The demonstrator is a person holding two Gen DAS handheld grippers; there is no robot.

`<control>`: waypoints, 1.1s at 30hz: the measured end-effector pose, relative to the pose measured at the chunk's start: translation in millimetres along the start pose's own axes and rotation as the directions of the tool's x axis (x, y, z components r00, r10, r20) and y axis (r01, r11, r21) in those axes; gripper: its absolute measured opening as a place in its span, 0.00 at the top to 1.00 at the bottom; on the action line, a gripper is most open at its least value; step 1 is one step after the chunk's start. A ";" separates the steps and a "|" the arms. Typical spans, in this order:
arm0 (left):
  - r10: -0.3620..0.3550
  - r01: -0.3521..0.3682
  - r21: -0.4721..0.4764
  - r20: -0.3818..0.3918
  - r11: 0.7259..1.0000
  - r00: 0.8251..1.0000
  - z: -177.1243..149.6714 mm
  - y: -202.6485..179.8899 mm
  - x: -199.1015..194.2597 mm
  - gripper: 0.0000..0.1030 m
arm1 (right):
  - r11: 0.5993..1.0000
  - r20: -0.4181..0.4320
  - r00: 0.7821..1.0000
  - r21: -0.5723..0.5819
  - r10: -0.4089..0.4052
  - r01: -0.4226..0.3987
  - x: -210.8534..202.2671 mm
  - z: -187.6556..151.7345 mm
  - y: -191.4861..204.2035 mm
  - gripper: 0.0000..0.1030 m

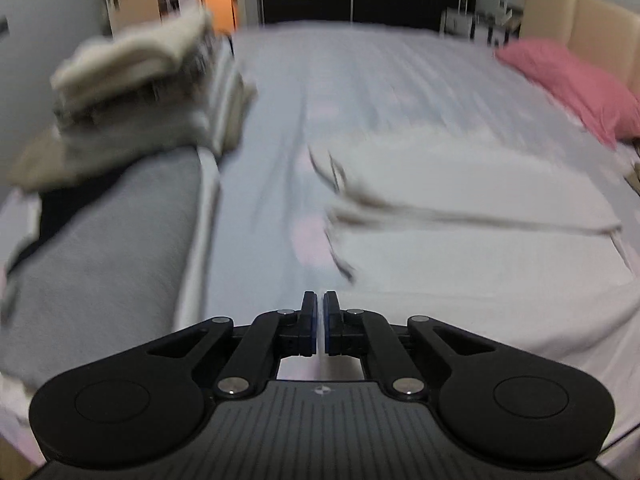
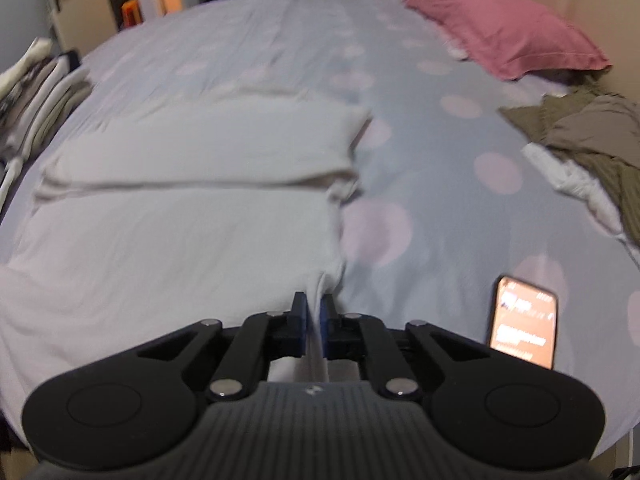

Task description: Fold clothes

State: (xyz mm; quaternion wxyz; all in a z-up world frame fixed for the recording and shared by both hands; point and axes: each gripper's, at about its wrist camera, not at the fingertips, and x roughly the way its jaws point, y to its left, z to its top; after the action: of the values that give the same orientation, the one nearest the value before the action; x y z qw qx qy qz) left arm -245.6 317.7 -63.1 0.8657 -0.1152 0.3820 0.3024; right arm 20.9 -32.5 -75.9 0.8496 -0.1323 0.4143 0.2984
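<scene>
Holding now: near hem of the white garment, which lies flat on the bed ahead of both my hand-held grippers.
Left hand-held gripper: jaws closed right together; in the left wrist view I see no cloth between the pads, only a thin slit, so I cannot tell whether it has the hem. The garment spreads ahead and to its right.
Right hand-held gripper: clamped on the garment's near right corner; a white fold runs up between the pads.
Long axis: the fold crease runs across, left to right, so I judge the hem must travel forward, away from me.
Nearer hand: the right, already on the cloth.
Pose: both tilted downward over the near bed edge.
Beside: folded pile far left; phone just right of my right hand-held gripper.
</scene>
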 end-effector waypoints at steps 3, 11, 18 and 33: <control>0.026 -0.028 0.025 0.061 0.999 0.998 5.4 -4.2 1.9 0.99 | 1.000 0.039 0.999 -0.009 -0.023 0.023 9.4 7.1 -1.9 0.93; 0.132 -0.149 0.195 0.098 0.969 0.986 -13.9 -28.6 3.5 0.70 | 0.980 0.058 0.991 -0.154 -0.117 0.125 28.0 1.2 16.2 0.58; -0.047 -0.015 0.452 0.125 0.892 0.991 -37.6 -73.1 -21.5 0.58 | 0.921 0.107 0.994 -0.389 0.018 0.025 6.4 -27.4 43.8 0.54; -0.146 0.148 0.940 -0.107 0.309 0.983 -166.8 -156.8 -30.8 0.58 | 0.379 -0.036 0.968 -0.916 0.247 -0.131 -24.2 -121.6 99.5 0.53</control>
State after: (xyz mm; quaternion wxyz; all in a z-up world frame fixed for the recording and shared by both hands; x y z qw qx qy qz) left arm -264.6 108.6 -159.2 0.7943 0.3746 0.4750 -0.0562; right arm -128.0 -21.2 -130.3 0.6199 -0.5099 0.1505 0.5772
